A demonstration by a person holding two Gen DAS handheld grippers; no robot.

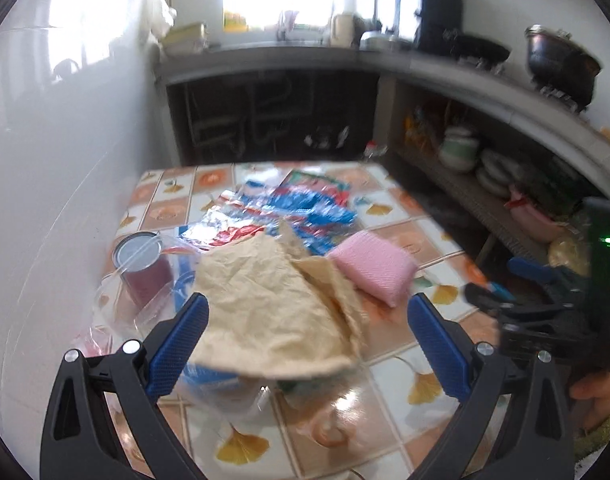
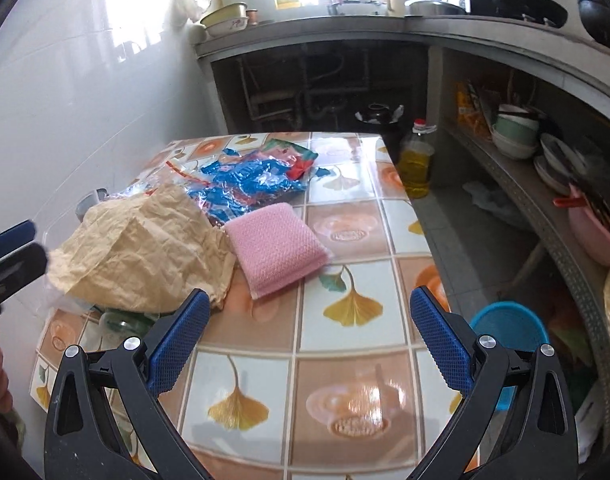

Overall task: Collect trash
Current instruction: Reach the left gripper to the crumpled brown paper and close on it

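A crumpled tan paper bag [image 1: 273, 300] lies on the tiled table [image 1: 409, 364], over clear plastic. My left gripper [image 1: 307, 312] is open, its blue fingers on either side of the bag's near end. The bag also shows in the right wrist view [image 2: 145, 252]. Blue and red plastic wrappers [image 1: 289, 208] lie behind it, also in the right wrist view [image 2: 249, 180]. A pink sponge [image 2: 277, 248] lies right of the bag. A tin can [image 1: 143, 268] stands at the left. My right gripper [image 2: 305, 312] is open and empty above the bare table [image 2: 345, 360].
A white wall [image 1: 65, 160] runs along the table's left side. A counter with pots [image 2: 505, 8] and shelves with bowls [image 2: 517, 136] stand behind and right. An oil bottle [image 2: 417, 160] and a blue basin [image 2: 513, 328] sit on the floor right of the table.
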